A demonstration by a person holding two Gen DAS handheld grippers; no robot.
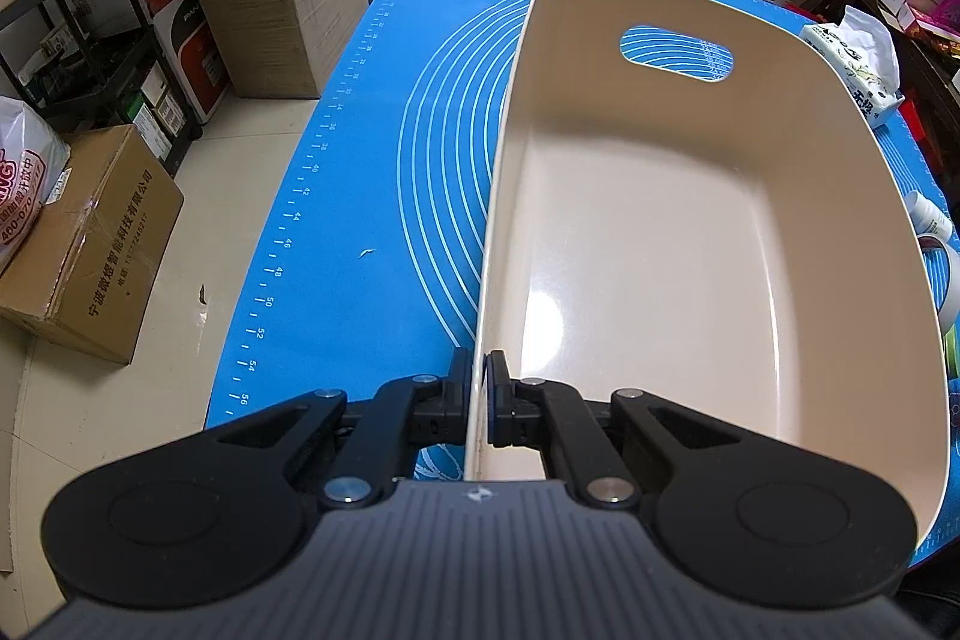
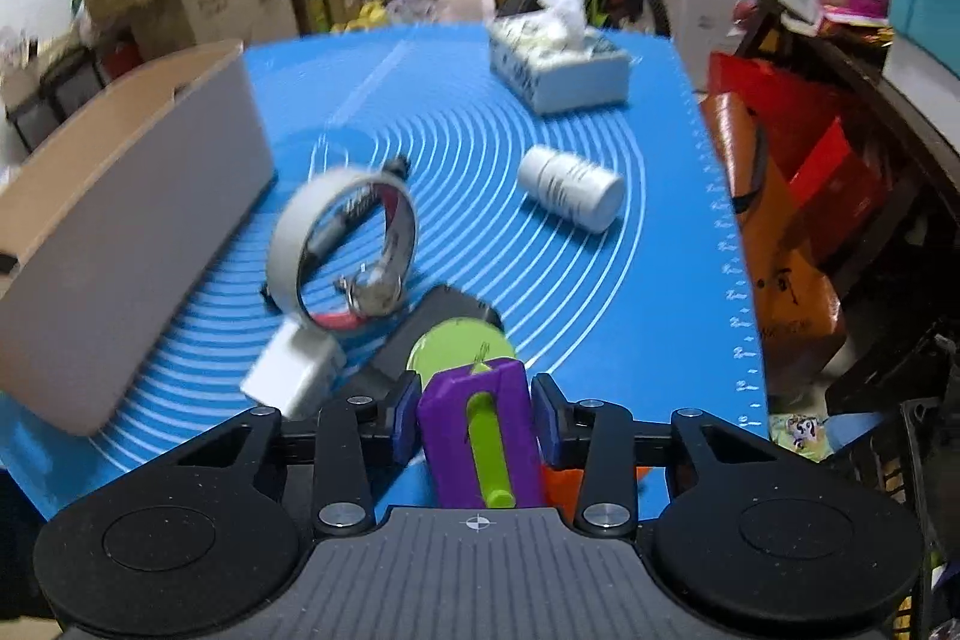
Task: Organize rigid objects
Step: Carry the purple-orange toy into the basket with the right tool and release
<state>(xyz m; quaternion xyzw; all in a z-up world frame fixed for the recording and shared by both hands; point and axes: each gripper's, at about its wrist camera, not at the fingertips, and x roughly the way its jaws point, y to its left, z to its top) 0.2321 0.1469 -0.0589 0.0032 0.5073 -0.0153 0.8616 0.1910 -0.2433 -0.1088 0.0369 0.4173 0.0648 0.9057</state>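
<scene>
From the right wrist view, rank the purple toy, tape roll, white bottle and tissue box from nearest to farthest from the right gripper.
1. Purple toy, between the right gripper's fingers.
2. Tape roll, ahead left.
3. White bottle, ahead right, lying down.
4. Tissue box, far end.

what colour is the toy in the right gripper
Purple with a lime green bar, best in the right wrist view.

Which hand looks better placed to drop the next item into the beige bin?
Right: the right gripper grips the purple toy. The left gripper is clamped on the bin's rim.
</scene>
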